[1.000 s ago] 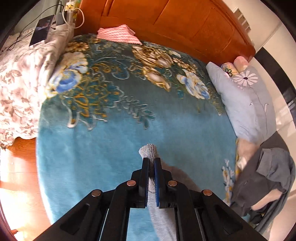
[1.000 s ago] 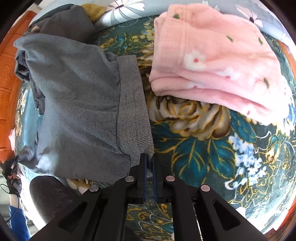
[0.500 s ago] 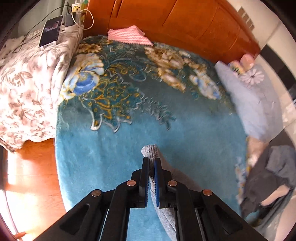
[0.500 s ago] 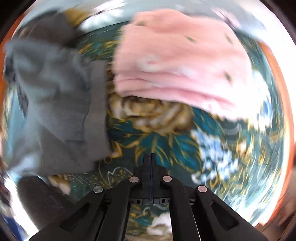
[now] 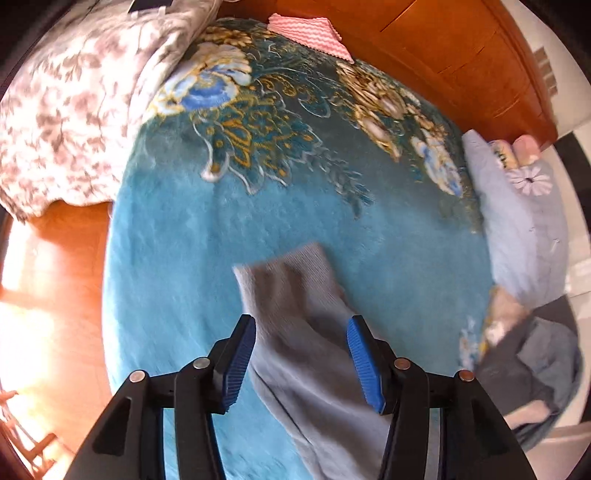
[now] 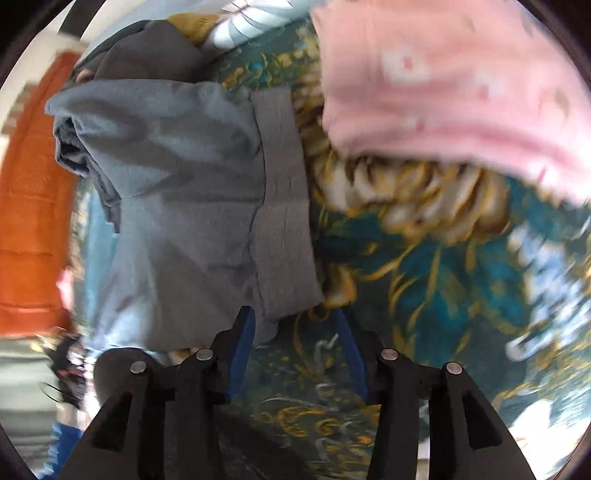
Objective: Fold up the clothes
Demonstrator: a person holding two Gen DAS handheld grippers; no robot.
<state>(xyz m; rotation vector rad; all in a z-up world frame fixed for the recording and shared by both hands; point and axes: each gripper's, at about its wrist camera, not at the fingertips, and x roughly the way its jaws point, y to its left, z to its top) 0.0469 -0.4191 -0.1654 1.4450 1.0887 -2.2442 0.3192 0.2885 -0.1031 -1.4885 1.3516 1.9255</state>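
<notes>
A grey sweatshirt's sleeve (image 5: pixel 306 332) with a ribbed cuff lies on the teal floral blanket (image 5: pixel 207 229), running back under my left gripper (image 5: pixel 300 360). That gripper is open, its blue pads either side of the sleeve and not pinching it. In the right wrist view the sweatshirt body (image 6: pixel 177 206) lies bunched, its ribbed hem (image 6: pixel 284 206) running down to my right gripper (image 6: pixel 295 354). The right gripper is open too, with the hem's corner just in front of its left pad. The right view is blurred.
A folded pink towel (image 6: pixel 454 96) lies right of the sweatshirt. A pale blue pillow (image 5: pixel 524 221), dark clothes (image 5: pixel 528 373), a pink striped cloth (image 5: pixel 306 33) and a wooden headboard (image 5: pixel 443 48) ring the bed. A floral quilt (image 5: pixel 66 103) and sunlit wooden floor (image 5: pixel 48 295) lie left.
Both grippers were shut, the left on the sleeve cuff and the right at the hem. Now both stand open, and the sleeve has dropped flat on the blanket.
</notes>
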